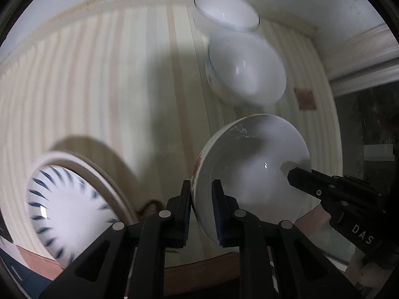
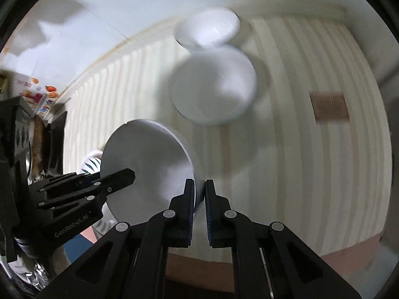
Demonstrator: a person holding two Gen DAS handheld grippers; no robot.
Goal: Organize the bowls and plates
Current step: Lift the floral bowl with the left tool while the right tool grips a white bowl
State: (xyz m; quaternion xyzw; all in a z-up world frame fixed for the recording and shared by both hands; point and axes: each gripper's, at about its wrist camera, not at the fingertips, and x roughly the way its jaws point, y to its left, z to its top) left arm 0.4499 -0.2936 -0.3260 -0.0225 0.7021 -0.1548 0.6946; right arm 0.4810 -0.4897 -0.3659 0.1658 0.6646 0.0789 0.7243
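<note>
Both grippers hold one white bowl (image 1: 251, 169) with a red pattern outside, raised above the striped mat. My left gripper (image 1: 201, 194) is shut on its near rim. My right gripper (image 2: 199, 191) is shut on the opposite rim of the same bowl (image 2: 147, 164), and shows at the right in the left wrist view (image 1: 294, 174). Two more white bowls stand on the mat beyond: a mid one (image 1: 247, 72) (image 2: 212, 87) and a far one (image 1: 225, 12) (image 2: 209, 28). A blue-patterned plate (image 1: 64, 211) lies at lower left.
The cream striped mat (image 1: 112, 74) covers the table. A small brown tag (image 2: 329, 108) sits on the mat at the right. Boxes and clutter (image 2: 32, 99) stand at the far left in the right wrist view. The table's brown front edge (image 2: 349, 251) runs below.
</note>
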